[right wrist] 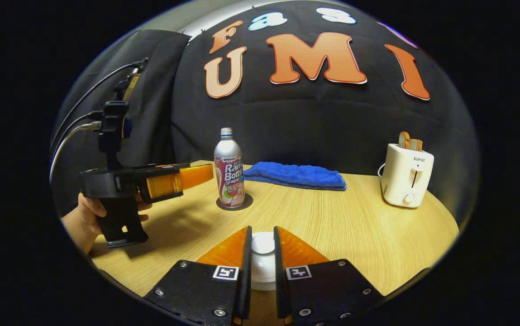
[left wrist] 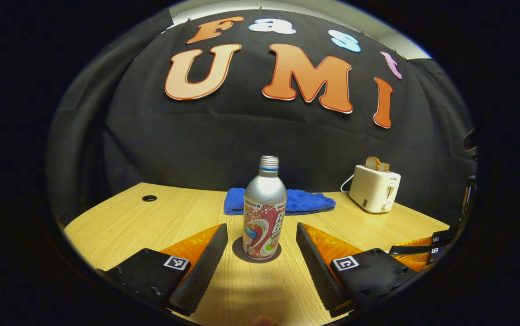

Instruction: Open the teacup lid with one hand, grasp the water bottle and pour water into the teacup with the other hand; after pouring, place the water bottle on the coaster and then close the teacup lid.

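Fingers of your right gripper [right wrist: 263, 260] pinch the teacup lid [right wrist: 263, 244] at bottom center, so lower it straight. Your left gripper [left wrist: 262, 253] sits spread wide around the water bottle [left wrist: 264, 213], standing on its coaster [left wrist: 256, 254] mid-frame.

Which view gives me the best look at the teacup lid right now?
The right gripper view. The teacup lid sits close up between the right claw, whose fingers press its knob from both sides. The left gripper view faces the water bottle on its coaster instead, so it offers nothing useful on the lid.
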